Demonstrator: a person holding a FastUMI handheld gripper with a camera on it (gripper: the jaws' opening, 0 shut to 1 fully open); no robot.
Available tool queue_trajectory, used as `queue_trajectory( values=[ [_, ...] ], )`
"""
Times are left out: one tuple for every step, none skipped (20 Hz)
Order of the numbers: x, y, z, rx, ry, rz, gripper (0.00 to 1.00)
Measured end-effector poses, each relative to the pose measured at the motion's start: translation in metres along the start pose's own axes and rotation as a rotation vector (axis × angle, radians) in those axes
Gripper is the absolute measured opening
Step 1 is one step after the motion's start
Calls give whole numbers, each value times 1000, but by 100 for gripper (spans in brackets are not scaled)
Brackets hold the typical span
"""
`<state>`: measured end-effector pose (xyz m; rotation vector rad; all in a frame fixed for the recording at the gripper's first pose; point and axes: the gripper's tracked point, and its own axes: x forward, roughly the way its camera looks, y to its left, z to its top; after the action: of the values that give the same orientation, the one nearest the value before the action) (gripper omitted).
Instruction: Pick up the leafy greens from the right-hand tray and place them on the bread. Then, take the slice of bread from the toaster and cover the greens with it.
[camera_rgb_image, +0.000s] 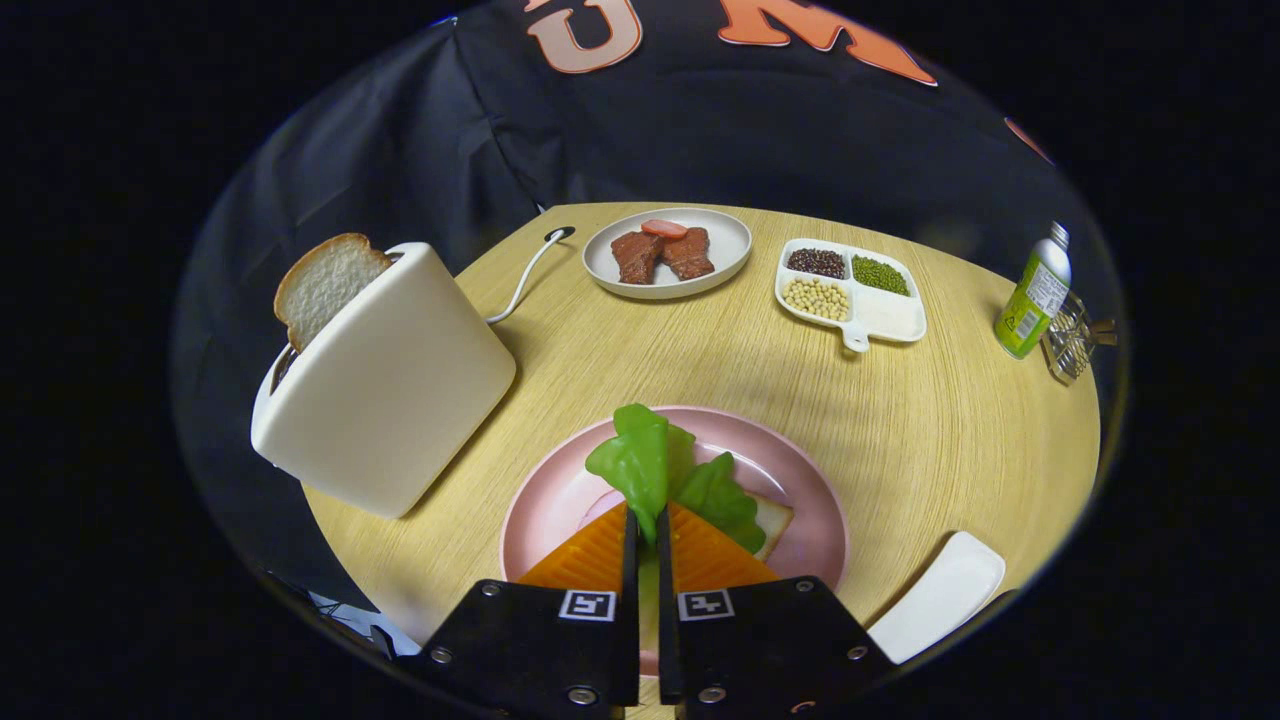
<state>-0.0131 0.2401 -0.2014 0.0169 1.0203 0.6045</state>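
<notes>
Your tongs (647, 525) are closed on the leafy greens (668, 478): both fingers press a narrow fold of leaf between them, and the rest of the greens fans out just ahead of the tips, one lobe standing up toward the far side and another spreading to the right. You hold them over the pink plate (800, 480), which sits near you in the middle of the wooden table (900, 420). On that plate, under and to the right of the leaves, a corner of a bread slice (772, 520) peeks out. To your left stands the white toaster (390, 390), tilted in this view, with a second slice of bread (325, 285) sticking up out of its slot; its white cord (520, 280) runs off toward the far edge of the table. Far across the table, a white plate (720, 262) holds two brown meat pieces (660, 255) and a small red slice (664, 228). Right of it, a white divided dish (895, 318) carries dark beans (817, 262), green beans (880, 274) and pale beans (817, 298) in three compartments. At the far right a green bottle (1032, 295) stands by a wire rack (1072, 340). The white tray (940, 595) lies near you on the right.
</notes>
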Motion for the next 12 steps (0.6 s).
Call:
queue_trajectory(
  values=[
    [-2,4,2,3,-3,12,9],
    [-1,8,2,8,0,22,10],
    [-3,11,3,15,4,31,17],
    [-5,13,4,14,3,34,20],
    [-6,14,8,6,-3,30,25],
    [-9,17,12,-13,-16,27,27],
    [-11,19,17,-33,-34,23,33],
    [-14,23,21,-49,-48,22,39],
    [-17,28,26,-58,-60,26,45],
    [-20,34,30,-65,-69,33,49],
    [-23,40,35,-72,-78,42,56],
    [-27,45,41,-79,-86,47,60]
  ],
)
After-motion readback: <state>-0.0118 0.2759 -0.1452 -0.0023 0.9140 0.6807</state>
